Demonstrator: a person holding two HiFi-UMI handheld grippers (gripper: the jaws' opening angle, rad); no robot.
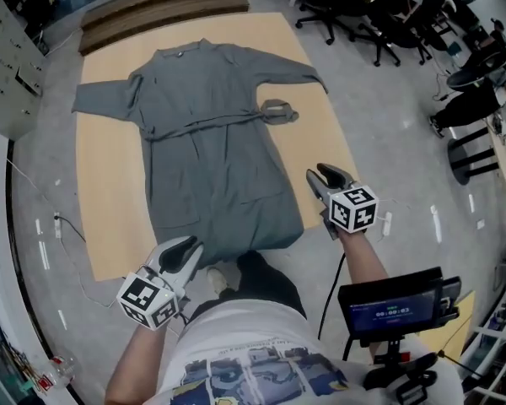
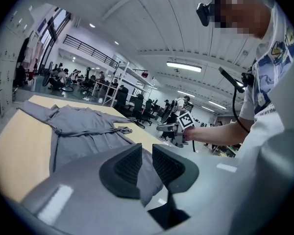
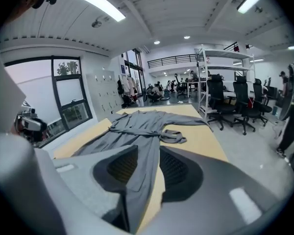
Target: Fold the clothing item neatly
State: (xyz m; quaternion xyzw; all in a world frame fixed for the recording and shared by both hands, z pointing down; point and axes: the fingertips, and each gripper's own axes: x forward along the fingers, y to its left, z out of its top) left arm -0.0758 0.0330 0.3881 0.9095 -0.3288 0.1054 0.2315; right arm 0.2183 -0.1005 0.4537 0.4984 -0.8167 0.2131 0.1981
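Gray robe (image 1: 211,142) spread flat on a tan board (image 1: 110,192), sleeves out. Left gripper (image 1: 185,246) near the hem, fingers barely parted, holding nothing. Right gripper (image 1: 325,178) beside the robe, fingers spread, empty.

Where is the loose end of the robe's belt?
In the head view the belt end lies bunched on the tan mat, right of the robe at waist level, beyond the right gripper.
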